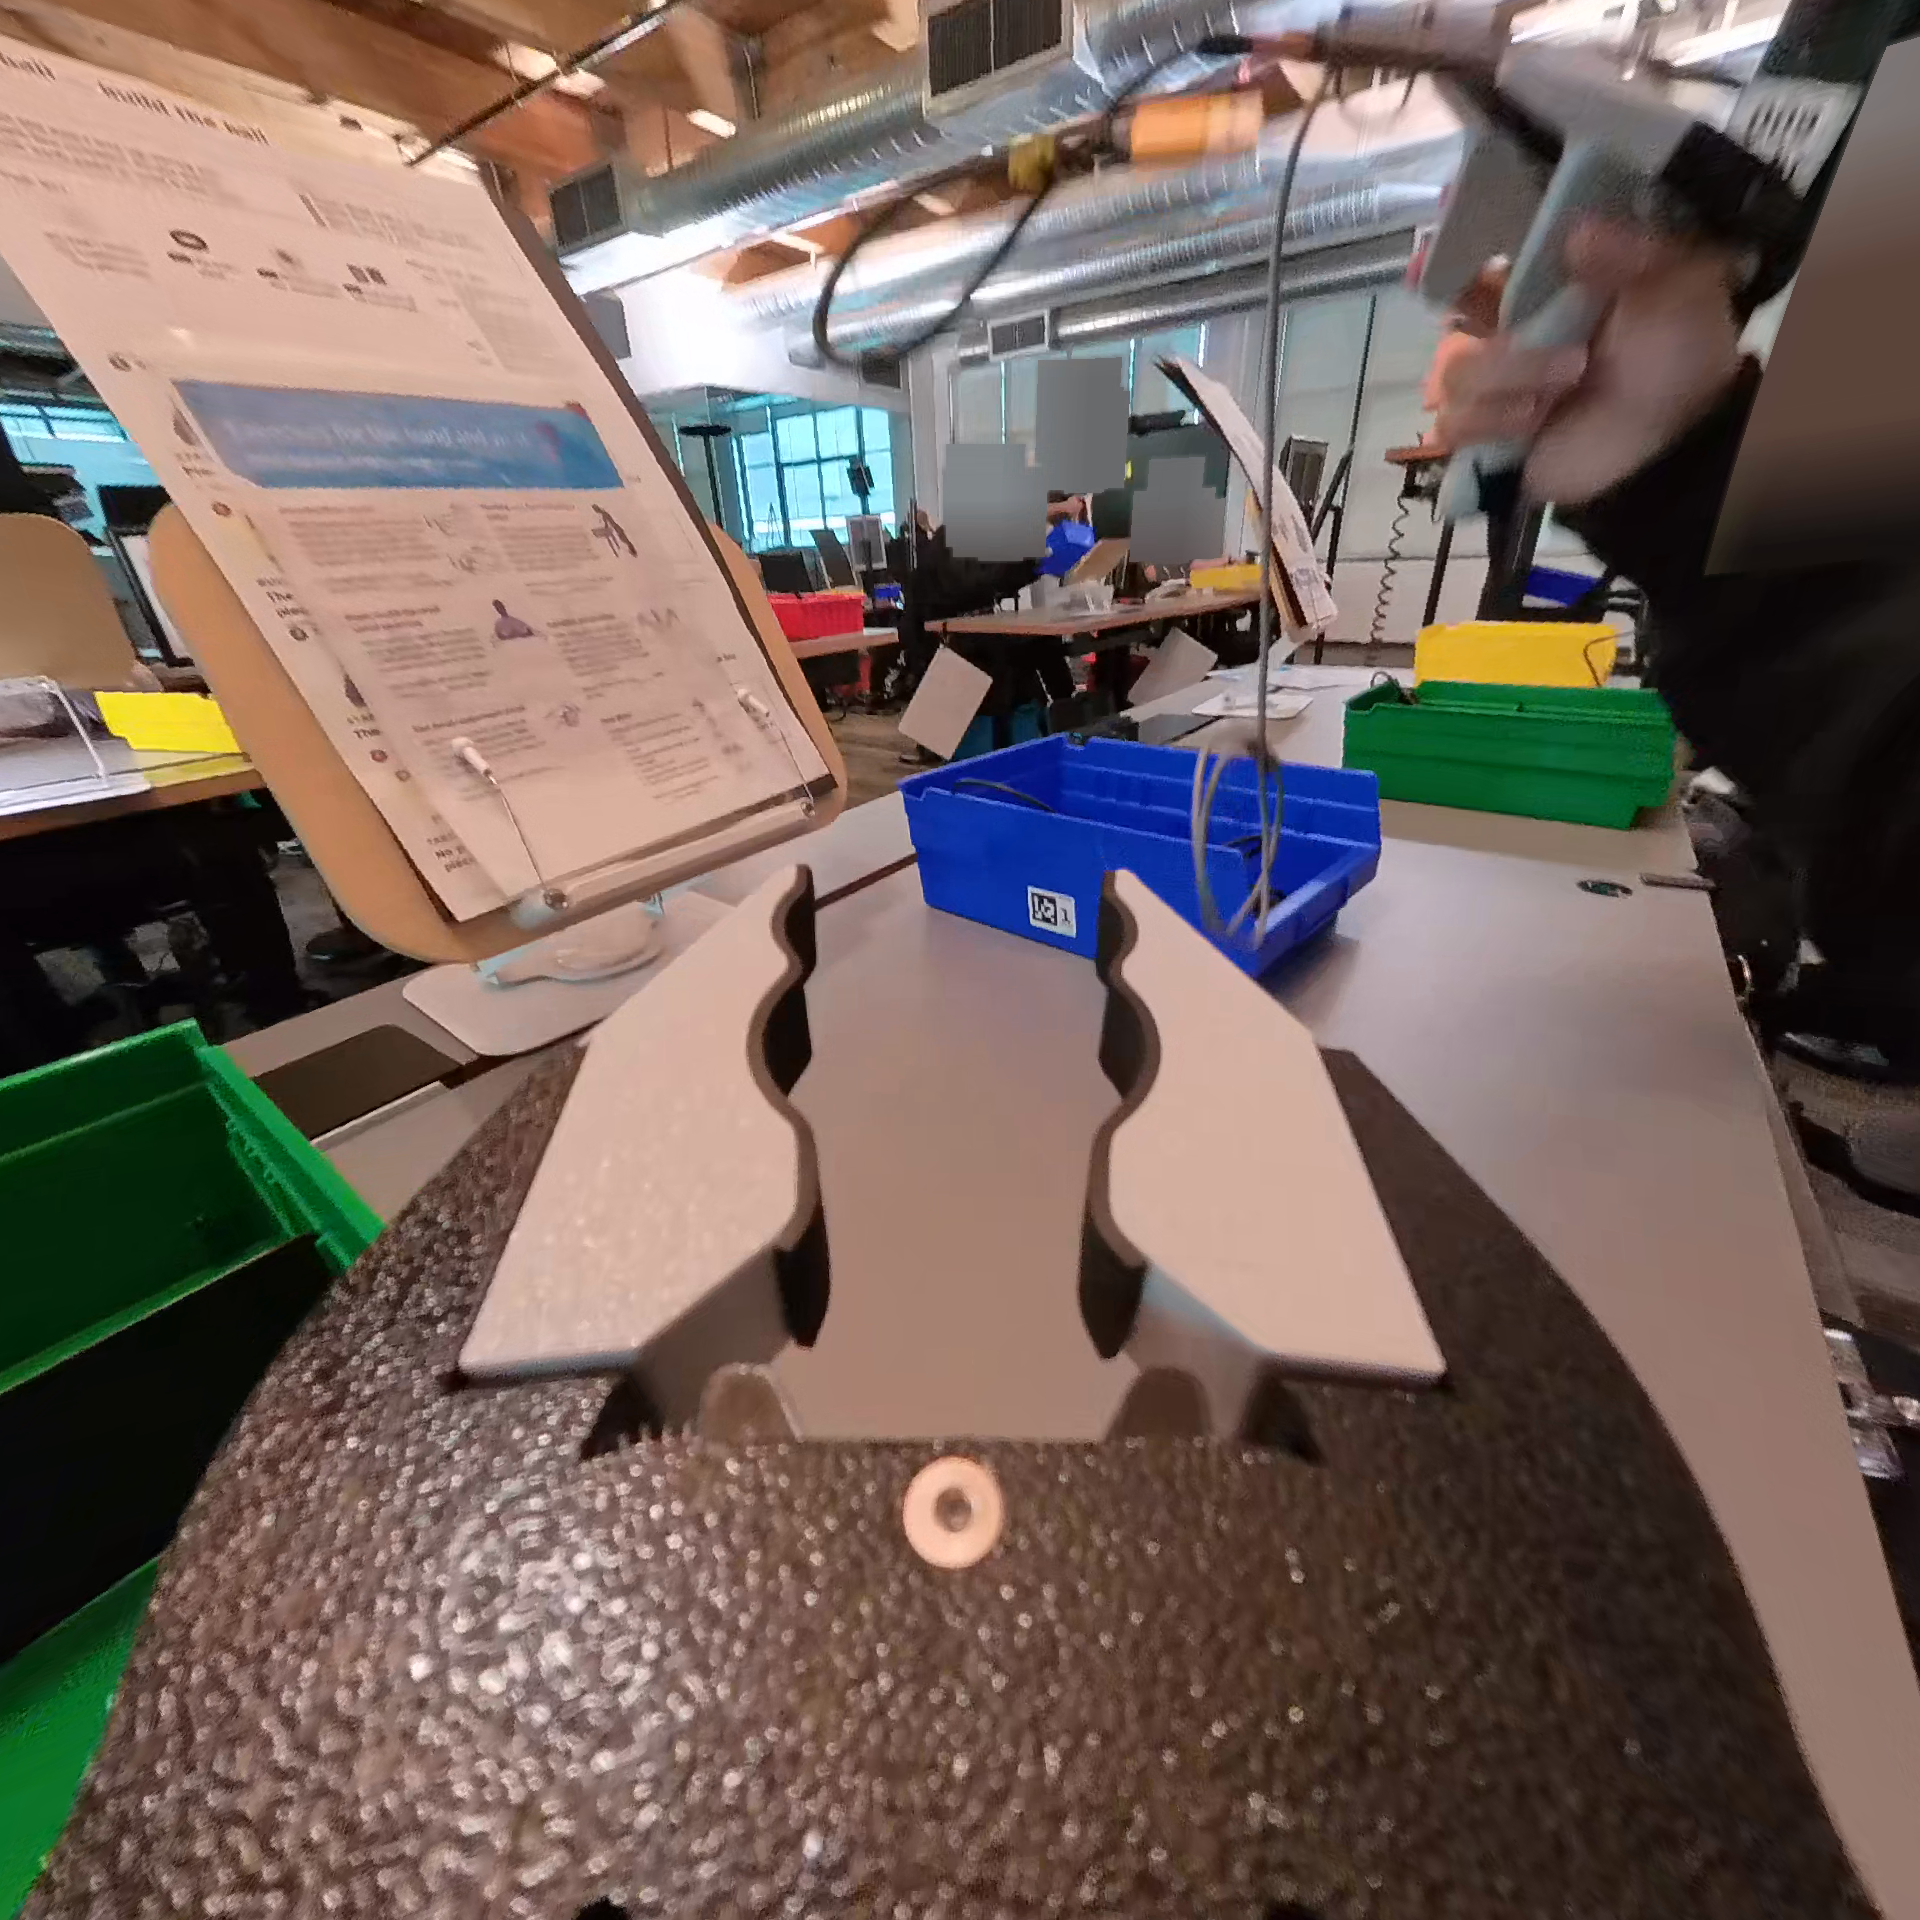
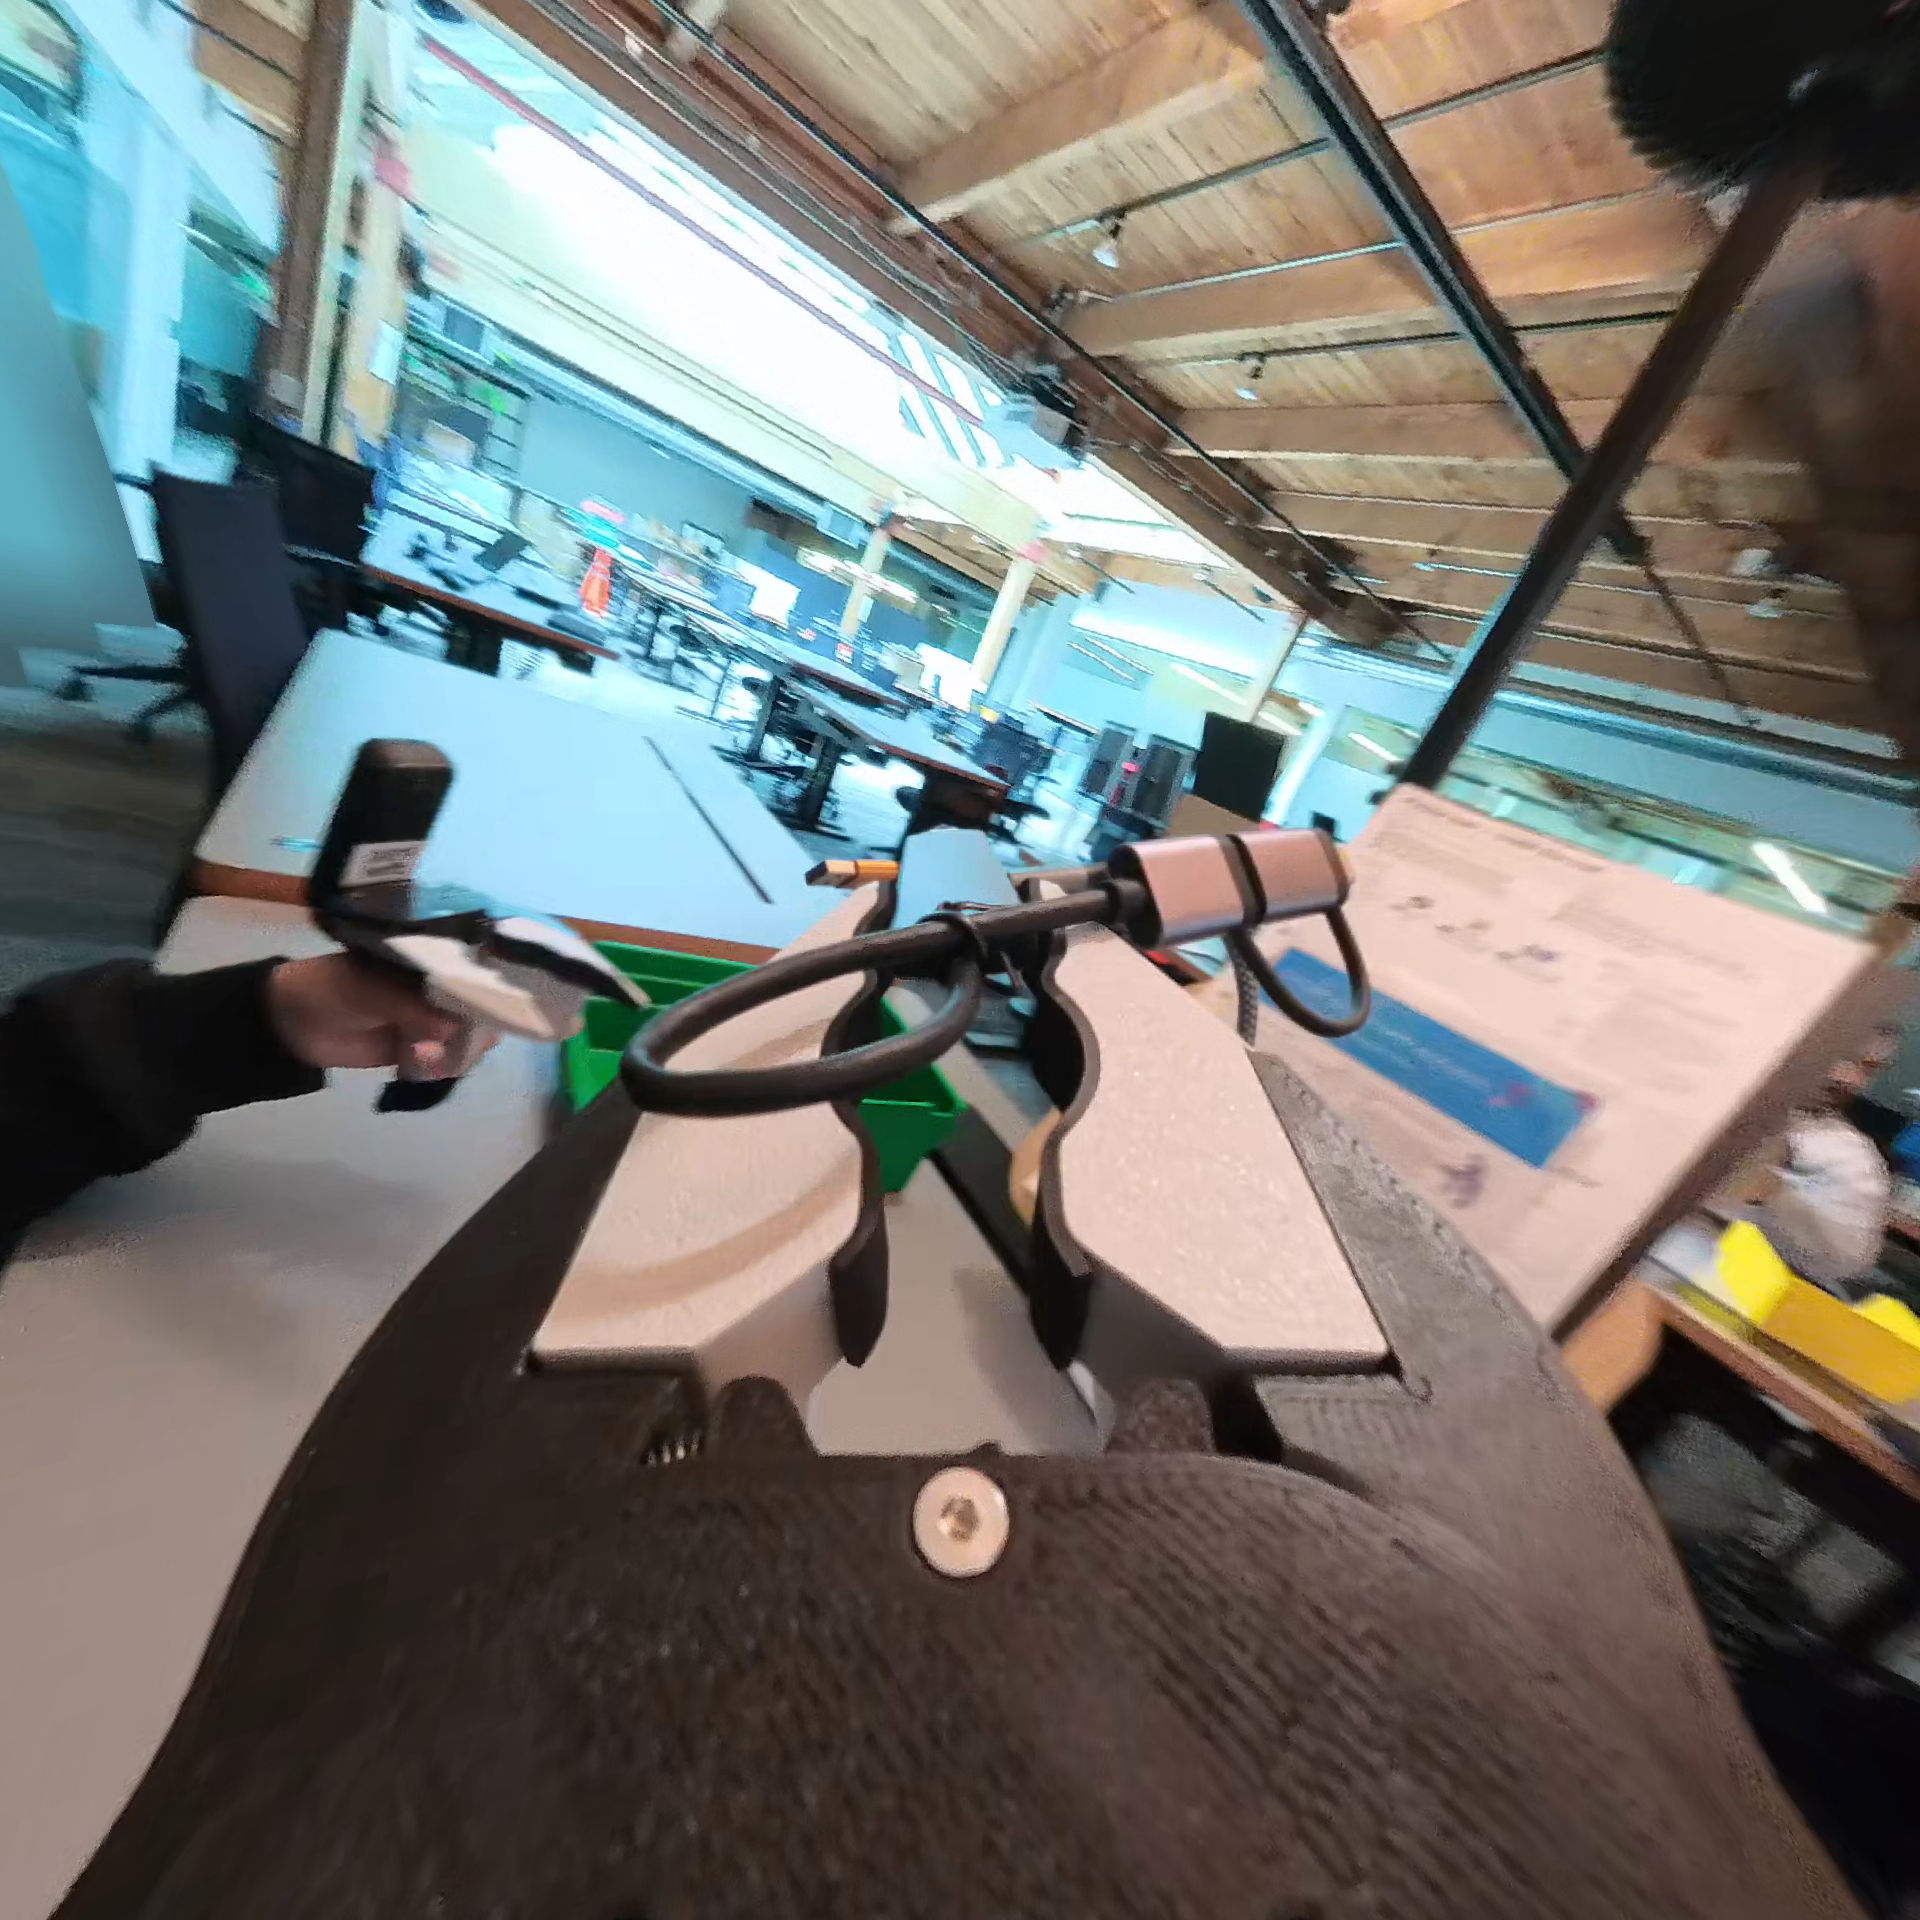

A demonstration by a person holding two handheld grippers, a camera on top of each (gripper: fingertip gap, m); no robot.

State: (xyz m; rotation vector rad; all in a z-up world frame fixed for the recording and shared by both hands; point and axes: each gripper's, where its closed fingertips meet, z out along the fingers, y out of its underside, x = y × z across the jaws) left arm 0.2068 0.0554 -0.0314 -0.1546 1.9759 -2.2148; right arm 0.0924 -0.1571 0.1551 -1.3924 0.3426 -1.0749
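Note:
My right gripper (image 2: 966,920) is shut on a black cable (image 2: 748,1049) near its fingertips. The cable loops to the left; a grey metal connector block (image 2: 1231,883) and an orange plug (image 2: 852,871) sit at its far end. In the left wrist view a hand holds this gripper (image 1: 1340,42) high at the upper right. The cable (image 1: 1270,520) hangs from it down into a blue bin (image 1: 1039,842). My left gripper (image 1: 956,925) is open and empty, low over the grey table (image 1: 1455,1039), just short of the blue bin. It also shows in the right wrist view (image 2: 561,977).
A tilted document stand (image 1: 436,540) with printed sheets stands at the left behind the blue bin. A green bin (image 1: 125,1195) is at the near left; stacked green bins (image 1: 1507,748) and a yellow bin (image 1: 1512,649) are at the far right. A green bin (image 2: 904,1112) lies beyond the right gripper. There is about 30 centimeters between the tips of the two grippers.

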